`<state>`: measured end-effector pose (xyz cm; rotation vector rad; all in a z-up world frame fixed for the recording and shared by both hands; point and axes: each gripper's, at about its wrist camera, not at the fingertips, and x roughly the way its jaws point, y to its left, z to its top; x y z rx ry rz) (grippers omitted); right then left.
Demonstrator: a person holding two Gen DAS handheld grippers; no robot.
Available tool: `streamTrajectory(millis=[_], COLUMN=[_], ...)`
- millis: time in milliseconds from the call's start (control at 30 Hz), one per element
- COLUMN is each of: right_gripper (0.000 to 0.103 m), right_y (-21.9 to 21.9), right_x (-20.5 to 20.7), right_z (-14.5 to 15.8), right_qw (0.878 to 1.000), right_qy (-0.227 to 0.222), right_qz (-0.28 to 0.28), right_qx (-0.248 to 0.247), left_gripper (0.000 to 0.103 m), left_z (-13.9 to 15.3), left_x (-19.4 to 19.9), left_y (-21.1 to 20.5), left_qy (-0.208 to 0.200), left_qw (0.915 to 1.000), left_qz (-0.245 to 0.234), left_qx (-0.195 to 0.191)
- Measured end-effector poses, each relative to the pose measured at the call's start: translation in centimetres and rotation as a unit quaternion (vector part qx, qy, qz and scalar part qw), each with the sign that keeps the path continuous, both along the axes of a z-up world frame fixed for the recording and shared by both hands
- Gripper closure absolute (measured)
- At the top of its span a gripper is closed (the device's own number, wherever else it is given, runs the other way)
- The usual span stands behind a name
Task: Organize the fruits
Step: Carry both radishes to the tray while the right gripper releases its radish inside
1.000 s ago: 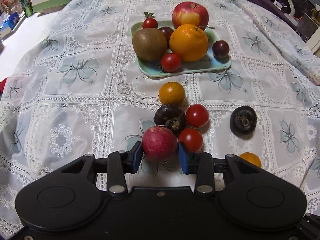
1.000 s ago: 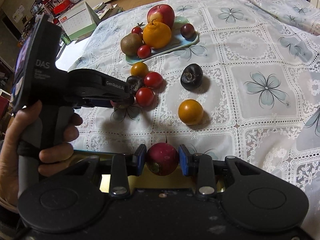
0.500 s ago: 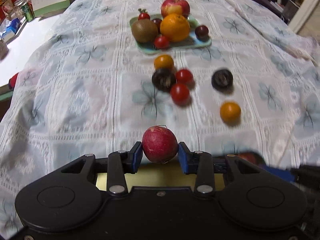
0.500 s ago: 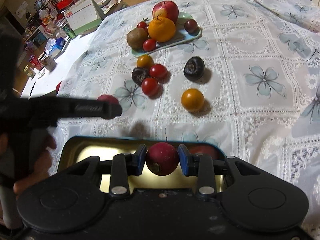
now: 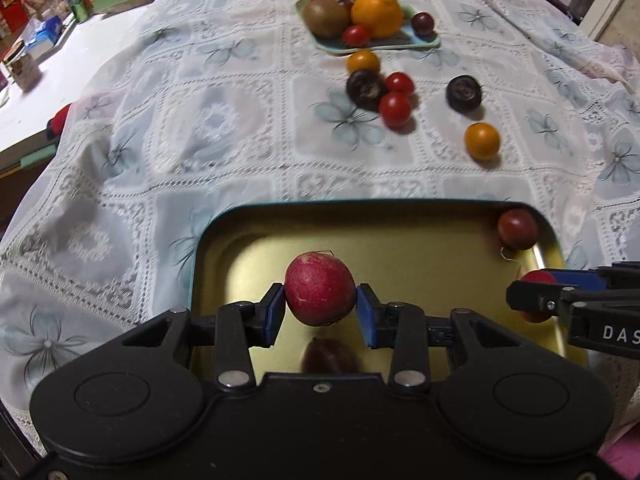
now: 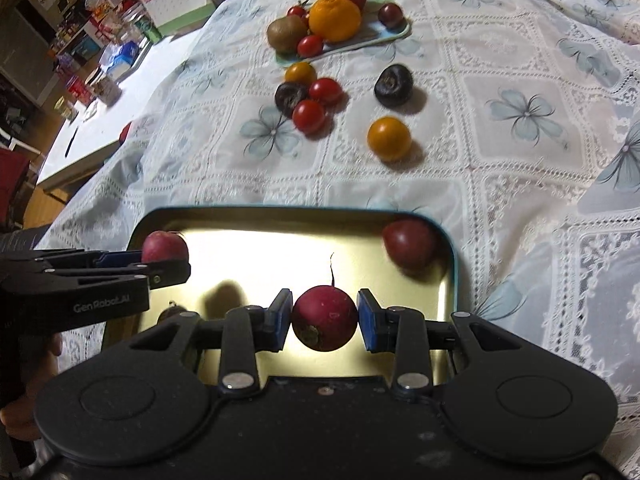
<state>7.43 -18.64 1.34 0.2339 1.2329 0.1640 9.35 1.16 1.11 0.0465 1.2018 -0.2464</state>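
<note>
My left gripper (image 5: 320,310) is shut on a speckled red radish (image 5: 320,288), held above the left half of a golden tray (image 5: 400,220) with a teal rim. My right gripper (image 6: 324,320) is shut on a darker red radish (image 6: 325,317) with a thin root, over the same tray (image 6: 280,216). A third red radish (image 6: 408,248) lies in the tray's far right corner. Each gripper shows in the other's view: the left gripper (image 6: 160,266) at the left, the right gripper (image 5: 532,298) at the right. Loose on the cloth lie two red tomatoes (image 5: 395,109), two orange ones (image 5: 482,141) and two dark fruits (image 5: 464,92).
A pale green plate (image 5: 424,42) at the far end holds an apple, an orange, a kiwi and small fruits. The lace tablecloth (image 5: 200,128) drapes over the table. A white side surface (image 5: 48,76) at the left carries boxes, cans and a calendar. A hand (image 6: 24,400) grips the left handle.
The left gripper has carried its radish back from the loose fruit cluster to above the golden tray. The right gripper has shifted a little further over the tray, keeping its radish.
</note>
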Motion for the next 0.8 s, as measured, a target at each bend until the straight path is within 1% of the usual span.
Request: streamTrajectory(millis=[233,367,467,800], right_gripper=[0.067,0.067,0.067,0.066], right_y=[1.1,1.2,1.2,1.4], right_x=[-0.4,-0.6,-0.5,-0.4], right_z=[-1.2,-1.4,-1.5,-1.9], right_qw=[1.0,1.0,1.0,0.999], right_qy=[0.02,0.019,0.017,0.025], right_qz=[0.01,0.009,0.009,0.011], right_qx=[-0.012,-0.02,-0.025,-0.023], left_gripper=[0.057,0.056,0.056,0.056], left_z=[-1.7,-2.2,-2.1,-1.6], left_x=[0.0,-0.3,-0.5,-1.0], left_y=[1.6,1.7,1.6,1.5], left_qy=[0.02,0.025,0.019,0.015], left_qw=[0.9992,0.999,0.9993,0.9994], left_qz=[0.034,0.035,0.032,0.031], left_qx=[0.0,0.005,0.011,0.008])
